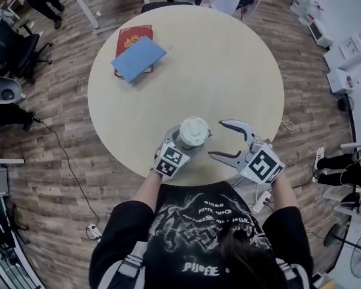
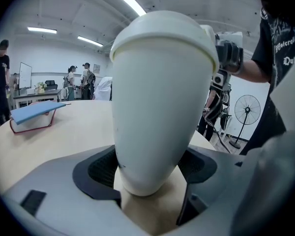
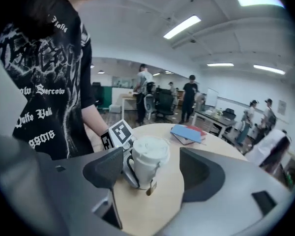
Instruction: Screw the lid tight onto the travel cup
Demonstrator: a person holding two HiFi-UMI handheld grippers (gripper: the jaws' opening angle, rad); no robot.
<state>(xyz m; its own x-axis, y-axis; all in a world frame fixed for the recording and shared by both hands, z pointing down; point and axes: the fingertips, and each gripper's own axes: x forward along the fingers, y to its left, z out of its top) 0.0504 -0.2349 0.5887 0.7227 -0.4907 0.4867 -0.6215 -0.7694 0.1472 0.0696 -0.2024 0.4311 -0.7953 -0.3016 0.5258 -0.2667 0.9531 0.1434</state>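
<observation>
A white travel cup [image 1: 192,133] stands upright near the table's front edge, its white lid [image 1: 194,127] on top. My left gripper [image 1: 186,144] is shut on the cup's body; in the left gripper view the cup [image 2: 160,97] fills the frame, both dark pads pressed against its lower part. My right gripper [image 1: 219,139] hangs a little to the right of the cup, jaws wide open with nothing between them. The right gripper view shows the cup [image 3: 146,163] ahead of the open jaws, some way off, with the lid [image 3: 150,149] seated on it.
A blue folder [image 1: 138,58] lies on a red book [image 1: 132,40] at the far left of the round beige table [image 1: 228,65]. Office chairs, desks and several people stand around the room. A cable trails on the wooden floor at left.
</observation>
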